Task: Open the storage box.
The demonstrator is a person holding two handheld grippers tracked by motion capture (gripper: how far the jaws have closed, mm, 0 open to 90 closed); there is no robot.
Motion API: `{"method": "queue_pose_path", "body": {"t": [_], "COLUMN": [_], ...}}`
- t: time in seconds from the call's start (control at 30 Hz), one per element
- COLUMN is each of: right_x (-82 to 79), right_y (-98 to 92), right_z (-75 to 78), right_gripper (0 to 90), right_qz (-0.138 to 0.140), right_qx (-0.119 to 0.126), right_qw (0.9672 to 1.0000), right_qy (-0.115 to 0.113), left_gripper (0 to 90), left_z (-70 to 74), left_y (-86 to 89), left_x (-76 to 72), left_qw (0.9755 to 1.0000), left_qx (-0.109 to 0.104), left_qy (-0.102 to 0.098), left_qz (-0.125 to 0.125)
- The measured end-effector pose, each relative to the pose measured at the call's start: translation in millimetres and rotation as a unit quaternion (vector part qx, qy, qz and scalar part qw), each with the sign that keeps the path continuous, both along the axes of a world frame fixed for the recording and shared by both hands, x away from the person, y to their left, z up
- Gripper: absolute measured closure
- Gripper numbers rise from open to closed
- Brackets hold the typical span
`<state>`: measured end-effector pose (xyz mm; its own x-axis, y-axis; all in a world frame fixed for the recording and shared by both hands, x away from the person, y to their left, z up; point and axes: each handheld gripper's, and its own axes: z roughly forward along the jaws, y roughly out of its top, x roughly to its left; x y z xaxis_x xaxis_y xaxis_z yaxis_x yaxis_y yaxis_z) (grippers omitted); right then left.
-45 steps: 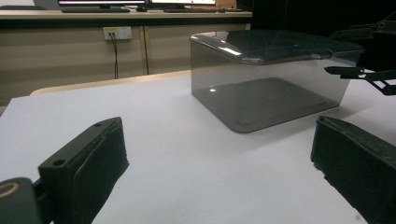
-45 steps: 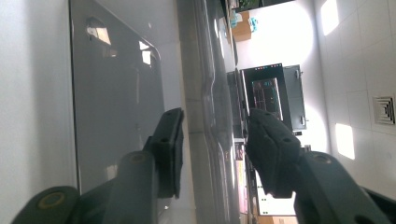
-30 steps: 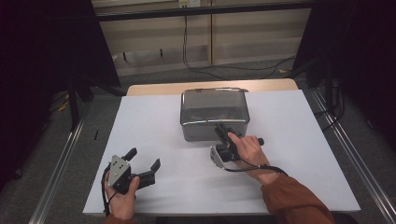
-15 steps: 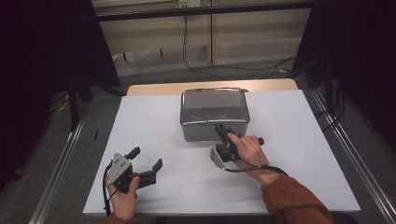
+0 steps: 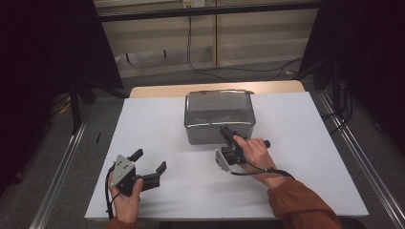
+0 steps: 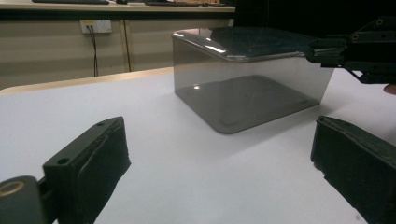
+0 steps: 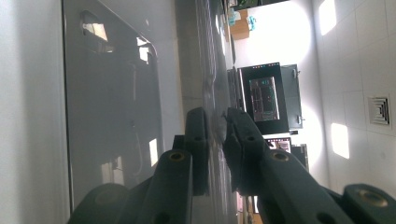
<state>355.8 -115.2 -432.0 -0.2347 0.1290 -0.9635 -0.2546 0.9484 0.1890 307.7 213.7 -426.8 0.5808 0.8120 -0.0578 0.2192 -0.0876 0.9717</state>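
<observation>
A smoked clear plastic box (image 5: 217, 112) with a shiny rim stands at the middle of the white table top (image 5: 143, 124). My right gripper (image 5: 225, 131) reaches its near top edge, tilted on its side. In the right gripper view the two jaws of the right gripper (image 7: 215, 116) are pressed together on the thin edge of the box (image 7: 112, 107). My left gripper (image 5: 150, 160) rests low at the front left, well apart from the box, jaws wide with nothing between them. In the left gripper view the left gripper (image 6: 219, 154) faces the box (image 6: 243, 88), with the right gripper (image 6: 345, 51) at the box's upper right corner.
A wooden table edge (image 5: 157, 90) shows behind the white sheet. Metal rails (image 5: 62, 167) run along both sides of the table. Cables (image 5: 239, 69) lie on the floor beyond, in front of a low wall.
</observation>
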Motion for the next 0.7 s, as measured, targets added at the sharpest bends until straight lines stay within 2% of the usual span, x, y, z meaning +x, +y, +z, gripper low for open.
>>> {"method": "queue_pose_path", "body": {"t": [0.3, 0.53, 0.63, 0.67, 0.7], "right_x": [0.3, 0.3, 0.3, 0.3, 0.6], "right_y": [-0.9, -1.8, -2.0, -2.0, -2.5], "right_z": [1.6, 5.4, 6.6, 6.6, 7.7], "right_gripper": [79.4, 79.8, 80.0, 80.0, 80.1], "right_qz": [0.001, -0.001, 0.001, 0.001, 0.002], "right_qx": [0.004, 0.008, 0.007, 0.007, 0.008], "right_qw": [1.0000, 1.0000, 1.0000, 1.0000, 0.9999], "right_qy": [-0.001, -0.005, -0.006, -0.006, -0.008], "left_gripper": [3.3, 3.1, 1.9, 1.9, 1.3], "left_z": [-0.4, 3.3, 5.0, 6.3, 7.4], "left_y": [-1.3, -4.0, -5.5, -6.9, -9.4], "left_x": [2.6, 1.6, 1.2, 0.6, -0.1], "left_qw": [0.9998, 0.9998, 0.9995, 0.9996, 0.9997], "left_qx": [-0.013, -0.014, -0.022, -0.019, -0.012], "left_qy": [0.011, 0.002, 0.008, 0.007, -0.003], "left_qz": [-0.008, -0.013, -0.020, -0.021, -0.022]}}
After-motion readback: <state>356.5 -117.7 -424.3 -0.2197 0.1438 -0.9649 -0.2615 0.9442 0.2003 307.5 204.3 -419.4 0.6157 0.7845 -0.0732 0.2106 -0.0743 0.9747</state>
